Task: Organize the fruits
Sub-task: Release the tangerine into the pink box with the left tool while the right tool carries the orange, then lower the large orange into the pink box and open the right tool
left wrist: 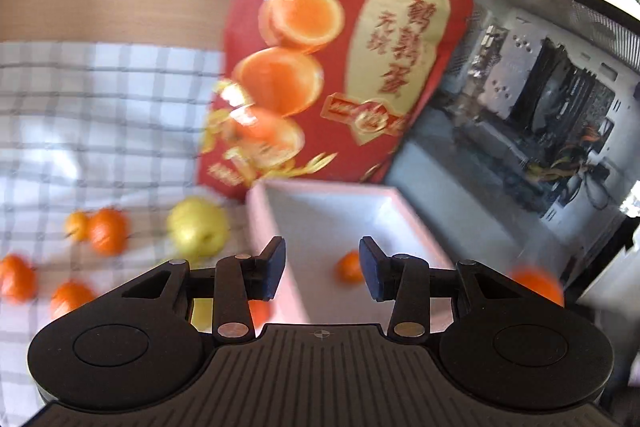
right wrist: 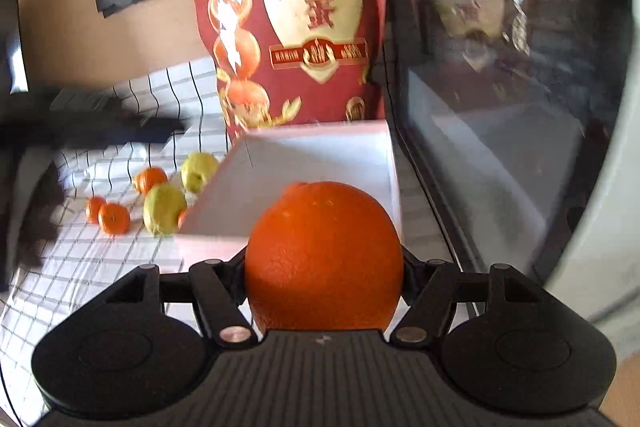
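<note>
Our right claw (right wrist: pixel 324 267) had its jaws clamped on a big orange (right wrist: pixel 323 255), one pad on each flank, the fruit filling the gap and sitting right up against the claw's body. Just beyond it we had the white box (right wrist: pixel 320 163), and the orange hung at the box's near rim. Our left claw (left wrist: pixel 322 269) stood with its jaws apart and nothing between the blue pads (left wrist: pixel 275 267); past them, inside the same white box (left wrist: pixel 332 211), lay one small mandarin (left wrist: pixel 349 267). Out to the left, on the checked cloth (left wrist: pixel 100 115) over the worktop, we saw a yellow-green apple (left wrist: pixel 198 225), and beside it a scatter of more mandarins (left wrist: pixel 107 230), all a bit blurred. The right view gave us two yellow-green fruits (right wrist: pixel 165 209) near the box's left wall. Behind the box stood a red snack bag (left wrist: pixel 340 47), leaning against a glass-sided computer case (left wrist: pixel 520 107).
</note>
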A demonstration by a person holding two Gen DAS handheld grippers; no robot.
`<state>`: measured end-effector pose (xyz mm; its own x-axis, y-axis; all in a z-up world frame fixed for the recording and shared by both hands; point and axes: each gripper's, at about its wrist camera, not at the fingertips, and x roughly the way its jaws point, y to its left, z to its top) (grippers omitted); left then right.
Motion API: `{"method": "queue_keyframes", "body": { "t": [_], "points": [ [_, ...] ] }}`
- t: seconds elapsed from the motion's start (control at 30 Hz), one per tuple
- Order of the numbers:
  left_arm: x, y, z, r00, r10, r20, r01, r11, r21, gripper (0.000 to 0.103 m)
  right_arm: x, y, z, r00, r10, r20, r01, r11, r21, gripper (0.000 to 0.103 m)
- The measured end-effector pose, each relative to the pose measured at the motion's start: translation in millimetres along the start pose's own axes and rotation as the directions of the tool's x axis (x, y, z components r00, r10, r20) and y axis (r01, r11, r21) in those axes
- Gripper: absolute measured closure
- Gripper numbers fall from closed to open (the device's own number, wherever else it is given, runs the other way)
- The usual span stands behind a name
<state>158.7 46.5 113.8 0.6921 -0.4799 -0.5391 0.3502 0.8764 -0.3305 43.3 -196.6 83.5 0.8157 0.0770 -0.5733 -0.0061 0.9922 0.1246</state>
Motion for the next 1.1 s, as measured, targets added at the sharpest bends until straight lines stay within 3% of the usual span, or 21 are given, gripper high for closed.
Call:
{"method": "queue_keyframes", "body": {
  "t": [0.17,0.33,0.5,0.67,0.9,1.1],
  "points": [
    [-25.9,16.8,-40.1,0.997,0.033,-0.064,-0.036,0.998,-0.046,0.058,39.1,9.9,40.9,1.0,0.013,-0.004,-0.013,0.999,-0.04,0.035],
    [-47.5,37.3,-69.0,0.991,0.093,-0.101,-0.103,0.99,-0.096,0.058,99.3,20.6,64.5,0.994,0.04,-0.101,-0.042,0.999,-0.014,0.035],
    [-68.1,59.3,-82.2,0.982,0.164,-0.099,-0.177,0.974,-0.144,0.058,146.3,31.9,62.7,0.983,0.003,-0.184,-0.009,0.999,-0.034,0.035],
    [-72.4,74.7,-90.2,0.974,0.191,-0.119,-0.211,0.96,-0.184,0.058,168.2,29.0,50.6,0.957,0.004,-0.29,-0.003,1.0,0.005,0.034],
    [-58.8,71.4,-90.0,0.977,0.152,-0.152,-0.174,0.973,-0.15,0.058,135.2,41.4,51.6,0.99,-0.024,-0.141,0.013,0.997,-0.081,0.034],
    [-44.2,68.1,-87.9,0.978,0.118,-0.174,-0.138,0.984,-0.113,0.058,102.4,55.5,40.7,0.996,-0.069,-0.056,0.061,0.988,-0.142,0.034]
  ]
}}
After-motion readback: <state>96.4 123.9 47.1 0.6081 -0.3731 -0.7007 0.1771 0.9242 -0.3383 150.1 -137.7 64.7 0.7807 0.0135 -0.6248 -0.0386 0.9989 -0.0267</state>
